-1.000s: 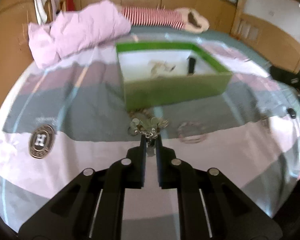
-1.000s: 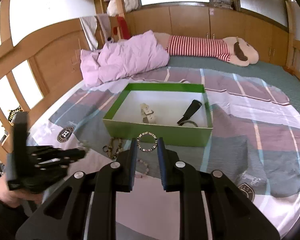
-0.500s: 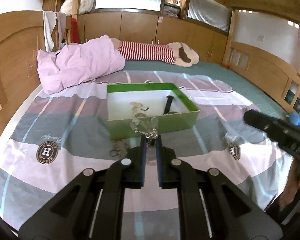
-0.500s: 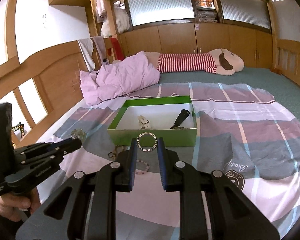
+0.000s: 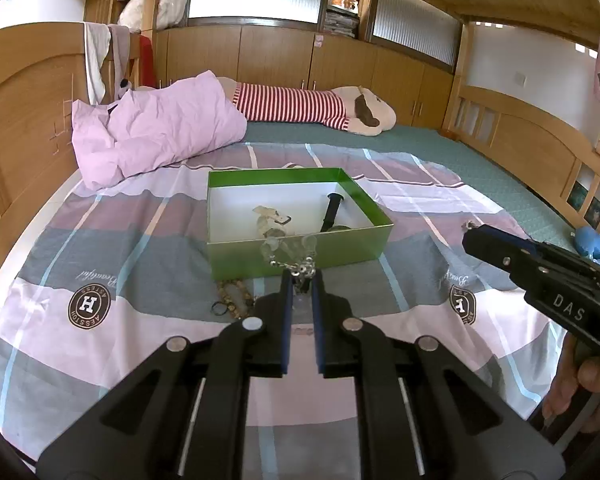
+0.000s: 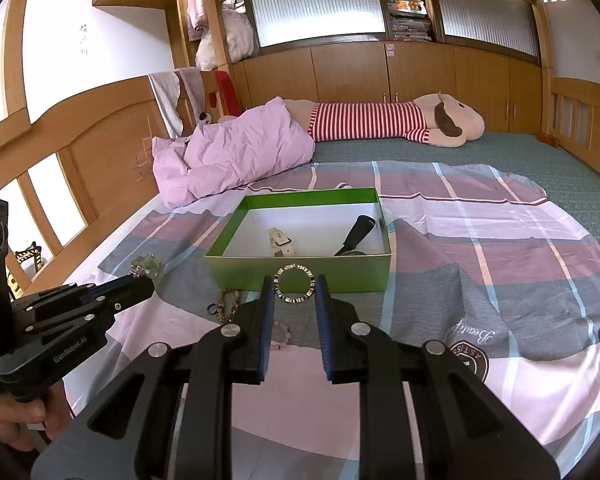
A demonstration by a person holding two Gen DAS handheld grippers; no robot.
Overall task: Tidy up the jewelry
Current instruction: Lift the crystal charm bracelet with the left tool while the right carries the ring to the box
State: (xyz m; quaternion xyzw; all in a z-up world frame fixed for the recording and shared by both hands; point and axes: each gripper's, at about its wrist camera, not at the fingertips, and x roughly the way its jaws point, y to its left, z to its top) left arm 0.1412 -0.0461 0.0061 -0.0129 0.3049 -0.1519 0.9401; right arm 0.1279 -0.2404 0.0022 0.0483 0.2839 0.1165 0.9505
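Observation:
A green box [image 5: 300,254] [image 6: 300,270] with a white inside sits on the bed; it holds a pale watch strap [image 6: 280,242] and a black strap [image 6: 356,234]. My left gripper [image 5: 300,276] is shut on a pale green bead bracelet with a silver chain [image 5: 290,250], held in the air before the box; it also shows in the right wrist view [image 6: 146,266]. My right gripper [image 6: 294,284] is shut on a silver ring bracelet [image 6: 294,283], held above the bed in front of the box. A brown bead bracelet [image 6: 228,304] and a pink bead bracelet [image 6: 282,336] lie on the sheet.
A striped sheet [image 5: 100,344] with round logos covers the bed. A pink pillow [image 5: 152,128] and a striped plush toy [image 5: 312,106] lie behind the box. Wooden bed rails stand left and right. A small black ring [image 5: 219,309] lies by the brown beads.
Both grippers have risen and pulled back from the bed with their bracelets. The left one lifted the green bead bracelet off the sheet; the view now sits higher and farther from the box.

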